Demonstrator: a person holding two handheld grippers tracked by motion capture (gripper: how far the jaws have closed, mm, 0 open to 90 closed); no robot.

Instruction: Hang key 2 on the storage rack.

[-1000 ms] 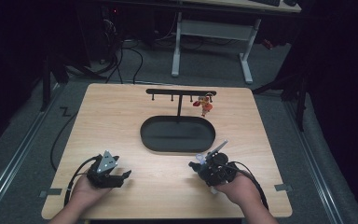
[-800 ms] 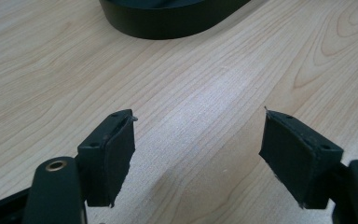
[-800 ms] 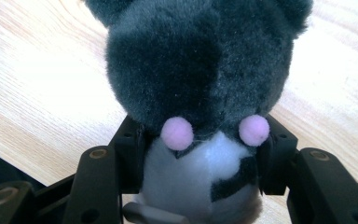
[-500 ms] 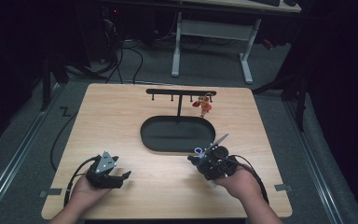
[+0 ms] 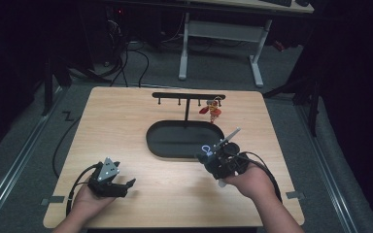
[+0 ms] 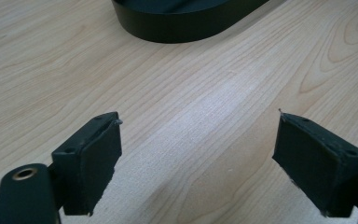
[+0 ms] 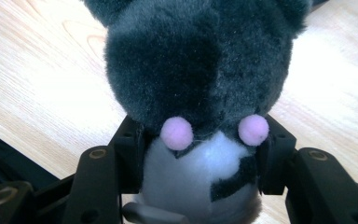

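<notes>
Room: dim, with grey floor and a white-legged desk frame beyond the far edge of the counter.
Counter: pale wooden counter, square, with cables trailing off its left edge.
Tray: black oval tray near the middle of the counter, towards the far edge.
Rack: thin black T-shaped hook rack standing at the tray's far rim; a small red and yellow charm hangs from its right end.
Left gripper: black left gripper with a grey three-cornered plate, near the counter's near-left corner; jaws spread wide and just been opening, bare wood between the pads.
Right gripper: black right gripper, at the tray's near-right rim in the high view; jaws pinching the plush toy from both sides.
Toy: dark grey and white plush toy with two pink pompoms, gripped at its white lower part, dark head pointing away from the jaws, above the counter's near-right part.
</notes>
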